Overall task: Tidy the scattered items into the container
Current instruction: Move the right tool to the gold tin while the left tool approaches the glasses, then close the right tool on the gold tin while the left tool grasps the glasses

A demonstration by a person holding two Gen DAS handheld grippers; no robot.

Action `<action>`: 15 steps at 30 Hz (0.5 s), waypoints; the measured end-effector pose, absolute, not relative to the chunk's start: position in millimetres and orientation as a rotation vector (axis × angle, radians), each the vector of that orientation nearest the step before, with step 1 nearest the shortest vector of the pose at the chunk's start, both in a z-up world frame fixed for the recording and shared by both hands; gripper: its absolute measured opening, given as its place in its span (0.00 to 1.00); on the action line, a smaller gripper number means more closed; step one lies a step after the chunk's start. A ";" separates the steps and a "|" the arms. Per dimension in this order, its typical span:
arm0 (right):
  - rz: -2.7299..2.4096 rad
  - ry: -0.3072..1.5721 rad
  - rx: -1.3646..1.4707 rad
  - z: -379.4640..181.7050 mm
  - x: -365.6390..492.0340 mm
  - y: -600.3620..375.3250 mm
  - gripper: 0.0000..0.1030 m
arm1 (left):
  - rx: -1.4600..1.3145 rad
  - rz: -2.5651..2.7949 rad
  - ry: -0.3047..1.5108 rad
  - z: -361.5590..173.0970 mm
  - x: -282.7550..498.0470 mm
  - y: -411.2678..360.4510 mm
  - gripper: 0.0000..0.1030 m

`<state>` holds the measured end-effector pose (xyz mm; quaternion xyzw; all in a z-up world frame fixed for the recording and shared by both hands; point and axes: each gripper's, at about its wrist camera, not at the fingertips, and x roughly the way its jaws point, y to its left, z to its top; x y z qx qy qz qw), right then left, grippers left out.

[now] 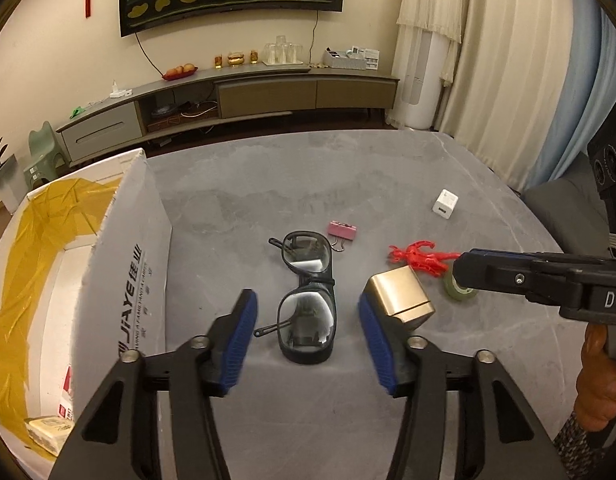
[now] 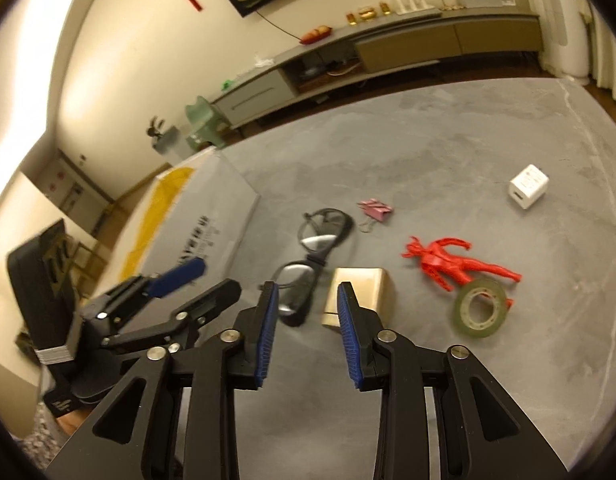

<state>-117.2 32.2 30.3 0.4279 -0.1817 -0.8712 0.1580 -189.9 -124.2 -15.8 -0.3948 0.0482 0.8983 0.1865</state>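
Black-framed glasses [image 1: 306,300] lie on the grey table [image 1: 387,176], dead ahead of the left gripper [image 1: 308,340], long axis running away between its spread, empty jaws. Right gripper [image 2: 304,336], also parted and empty, is offset toward the gold box [image 2: 359,292]. Cardboard box [image 1: 120,280] interior is shown only by the left view.

Matt grey table [image 1: 308,176], glossy black plastic glasses [image 1: 306,300], brushed golden box [image 1: 401,294]

Glasses [image 1: 306,300], gold box [image 1: 401,294], red figure [image 2: 451,262] beside white carton [image 1: 120,280]
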 end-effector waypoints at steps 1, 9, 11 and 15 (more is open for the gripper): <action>-2.504 -0.506 1.239 26.7 -118.7 31.4 0.36 | -1.115 2.527 0.135 -18.9 -191.8 -123.2 0.61; -2.568 -0.385 1.328 1.8 -131.2 20.5 0.46 | -1.165 2.499 0.143 -42.9 -210.8 -108.4 0.66; -2.589 -0.333 1.340 -2.5 -134.2 15.6 0.47 | -1.170 2.502 0.148 -48.8 -215.9 -105.0 0.66; -2.608 -0.268 1.355 -9.4 -140.0 8.6 0.49 | -1.191 2.517 0.135 -61.1 -229.1 -105.0 0.66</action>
